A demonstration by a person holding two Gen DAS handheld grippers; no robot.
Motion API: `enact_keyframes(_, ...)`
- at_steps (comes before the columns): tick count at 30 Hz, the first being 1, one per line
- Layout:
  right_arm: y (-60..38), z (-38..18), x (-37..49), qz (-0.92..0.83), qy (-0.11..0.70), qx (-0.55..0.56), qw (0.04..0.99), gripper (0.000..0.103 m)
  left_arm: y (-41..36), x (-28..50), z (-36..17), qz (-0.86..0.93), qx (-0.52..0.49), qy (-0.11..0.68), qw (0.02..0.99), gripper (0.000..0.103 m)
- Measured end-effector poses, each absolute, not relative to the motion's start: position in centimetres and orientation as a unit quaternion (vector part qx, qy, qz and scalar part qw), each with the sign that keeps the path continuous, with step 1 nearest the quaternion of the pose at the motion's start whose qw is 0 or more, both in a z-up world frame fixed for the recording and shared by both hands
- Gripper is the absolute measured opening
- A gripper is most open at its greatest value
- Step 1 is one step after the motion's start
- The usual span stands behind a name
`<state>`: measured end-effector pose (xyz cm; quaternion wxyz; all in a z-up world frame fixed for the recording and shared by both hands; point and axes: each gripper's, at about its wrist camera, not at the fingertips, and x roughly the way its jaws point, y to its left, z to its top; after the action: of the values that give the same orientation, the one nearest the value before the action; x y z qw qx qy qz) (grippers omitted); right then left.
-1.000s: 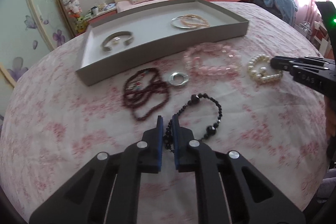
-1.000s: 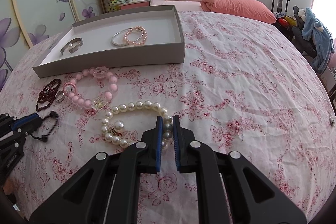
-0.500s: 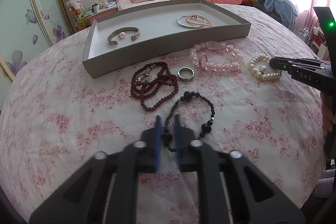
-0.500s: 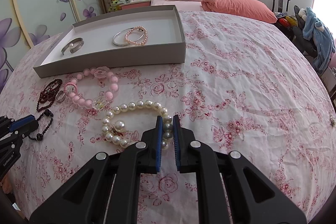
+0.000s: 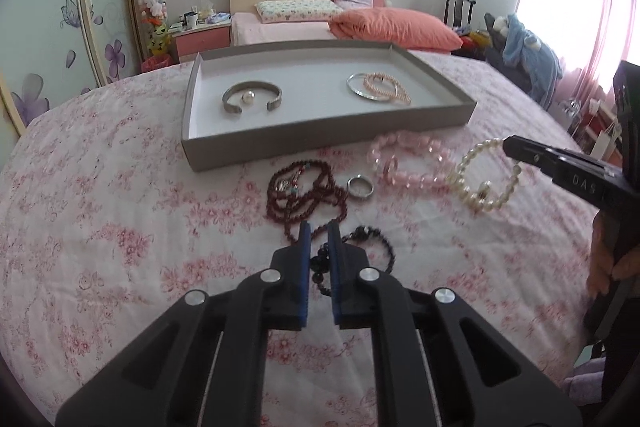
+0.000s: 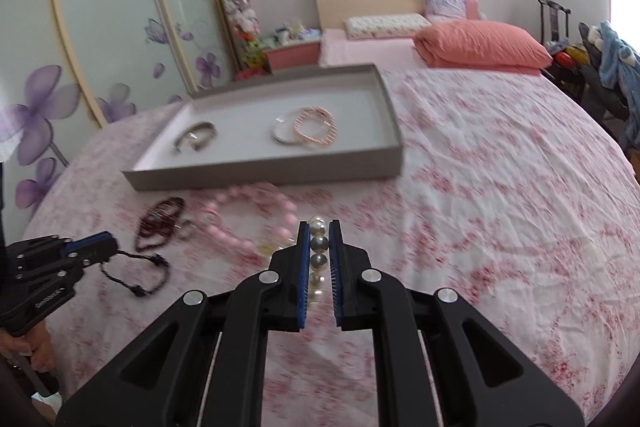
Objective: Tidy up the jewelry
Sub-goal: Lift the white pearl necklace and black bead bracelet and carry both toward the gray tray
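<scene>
- Bracelets hang from both tools above the flowered bed cover (image 5: pixel 100 211), each pinched by a short run of beads so the rest of the loop dangles free.
- The left tool (image 5: pixel 319 239) has its two fingers closed onto the black bead bracelet (image 5: pixel 374 239); in the right wrist view the loop (image 6: pixel 136 273) droops from the tip, seemingly lifted off the cover.
- The right tool (image 6: pixel 319 241) is clamped on the pearl bracelet (image 6: pixel 319 245), beads stacked between the blue pads; in the left wrist view the pearl loop (image 5: pixel 486 175) swings below the tip, clear of the cover.
- The grey tray (image 5: pixel 320 135) sits further up the cover, near the loose pieces, probably so each carry is short. It already holds a silver cuff (image 5: pixel 252 97) at its left and a thin bangle with a pink bead strand (image 5: pixel 378 87) at its right, well apart, which suggests pieces are being spaced out.
- Left on the cover, between the tools and the tray: a dark red bead string (image 5: pixel 304 193), a silver ring (image 5: pixel 360 187) just beside it, and a pink bead bracelet (image 5: pixel 408 163).
- Judging from this, both held bracelets are on their way to the tray's open middle.
</scene>
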<state>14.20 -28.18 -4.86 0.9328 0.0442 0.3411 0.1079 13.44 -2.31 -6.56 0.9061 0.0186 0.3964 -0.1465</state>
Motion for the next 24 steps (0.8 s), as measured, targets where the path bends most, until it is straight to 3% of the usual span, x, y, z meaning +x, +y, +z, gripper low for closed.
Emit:
enact_keyframes(11,-25.7,-3.2,12.7,0.154,0.290,0.042,0.944,0.010,-2.8,13.3,-5.3,-0.162,-0.012,0.376,0.912,0.009)
enact_keyframes(12,-25.6,-3.1,12.6,0.156,0.287,0.042,0.944,0.010,-2.7,13.2,-5.3,-0.164,-0.014,0.374,0.913,0.002)
enact_keyframes(13,-25.4,-3.0,12.5,0.158,0.285,0.042,0.944,0.010,-2.7,13.2,-5.2,-0.166,-0.017,0.373,0.913,0.001)
enact_keyframes(24,-24.8,-3.1,12.1,0.161,0.279,0.035,0.946,0.010,-2.1,13.1,-5.6,-0.161,-0.010,0.389,0.907,0.003)
